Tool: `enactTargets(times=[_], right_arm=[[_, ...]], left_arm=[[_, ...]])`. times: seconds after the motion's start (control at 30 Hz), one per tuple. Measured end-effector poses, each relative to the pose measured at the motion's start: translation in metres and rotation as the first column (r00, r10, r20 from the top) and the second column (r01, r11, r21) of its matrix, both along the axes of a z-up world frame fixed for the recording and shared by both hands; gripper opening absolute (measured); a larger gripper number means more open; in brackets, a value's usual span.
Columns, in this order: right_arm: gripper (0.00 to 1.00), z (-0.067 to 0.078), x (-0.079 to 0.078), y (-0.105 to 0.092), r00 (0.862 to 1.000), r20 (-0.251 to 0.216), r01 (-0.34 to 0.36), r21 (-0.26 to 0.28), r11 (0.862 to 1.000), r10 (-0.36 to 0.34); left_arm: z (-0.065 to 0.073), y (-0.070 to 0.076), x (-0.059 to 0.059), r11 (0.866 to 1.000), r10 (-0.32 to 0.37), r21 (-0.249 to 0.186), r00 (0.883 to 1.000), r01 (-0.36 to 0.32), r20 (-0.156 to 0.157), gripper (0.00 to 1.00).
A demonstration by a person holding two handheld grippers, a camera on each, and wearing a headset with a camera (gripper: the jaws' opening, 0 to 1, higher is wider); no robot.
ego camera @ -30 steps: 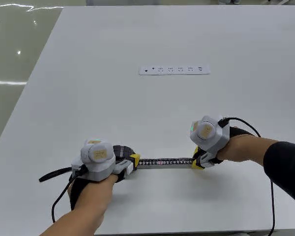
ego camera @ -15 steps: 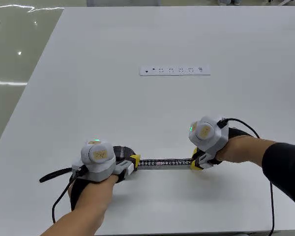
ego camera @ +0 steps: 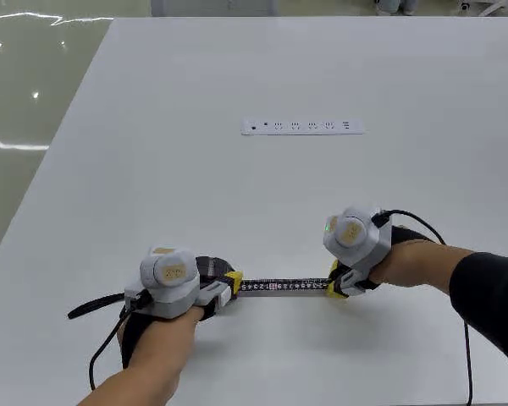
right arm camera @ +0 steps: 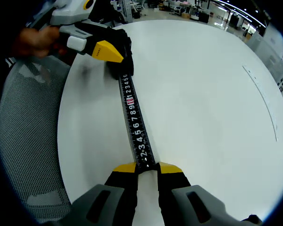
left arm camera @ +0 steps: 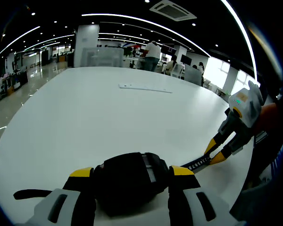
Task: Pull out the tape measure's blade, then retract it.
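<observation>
A black tape measure case (left arm camera: pixel 128 181) rests on the white table, clamped between the yellow-tipped fingers of my left gripper (left arm camera: pixel 129 175); in the head view the case (ego camera: pixel 213 269) and left gripper (ego camera: pixel 222 288) sit near the front left. Its black blade (right arm camera: pixel 134 128) with white numbers runs flat over the table to my right gripper (right arm camera: pixel 145 167), which is shut on the blade's end. From above, the blade (ego camera: pixel 284 286) spans the gap between the case and the right gripper (ego camera: pixel 334 288).
A white power strip (ego camera: pixel 302 127) lies farther back on the white table (ego camera: pixel 262 194). A black strap (ego camera: pixel 93 303) trails left from the case. Cables hang off both grippers. The table's left edge borders a glossy floor. People stand in the room behind.
The right gripper has moved slightly left toward the case, so the exposed blade looks a little shorter. The left gripper stays on the case.
</observation>
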State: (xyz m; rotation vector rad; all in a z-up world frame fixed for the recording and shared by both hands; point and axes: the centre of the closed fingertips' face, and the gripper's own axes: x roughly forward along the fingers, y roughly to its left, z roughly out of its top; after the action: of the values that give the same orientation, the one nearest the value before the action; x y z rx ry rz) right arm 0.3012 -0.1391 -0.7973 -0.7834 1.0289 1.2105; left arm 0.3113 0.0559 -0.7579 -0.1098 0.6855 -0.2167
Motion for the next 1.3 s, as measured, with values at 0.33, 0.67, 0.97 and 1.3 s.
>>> enactTargets(times=[0.33,0.67,0.97,1.3], right_arm=[[0.11,-0.001,0.0,0.003,1.0,-0.004,0.001,0.008,1.0,-0.001],[0.11,0.0,-0.001,0.006,1.0,0.003,0.006,0.015,1.0,-0.006],[0.11,0.0,-0.001,0.009,1.0,-0.002,0.012,0.026,1.0,-0.012],[0.11,0.0,-0.001,0.012,1.0,-0.011,0.004,0.034,0.999,-0.004]], left_arm=[[0.0,0.0,0.0,1.0,-0.001,-0.005,1.0,0.001,-0.001,0.58],[0.0,0.0,-0.001,1.0,-0.001,-0.005,1.0,0.001,-0.002,0.58],[0.0,0.001,-0.001,1.0,-0.001,-0.006,1.0,0.001,0.001,0.58],[0.0,0.0,0.0,1.0,0.0,-0.007,1.0,0.0,-0.004,0.58]])
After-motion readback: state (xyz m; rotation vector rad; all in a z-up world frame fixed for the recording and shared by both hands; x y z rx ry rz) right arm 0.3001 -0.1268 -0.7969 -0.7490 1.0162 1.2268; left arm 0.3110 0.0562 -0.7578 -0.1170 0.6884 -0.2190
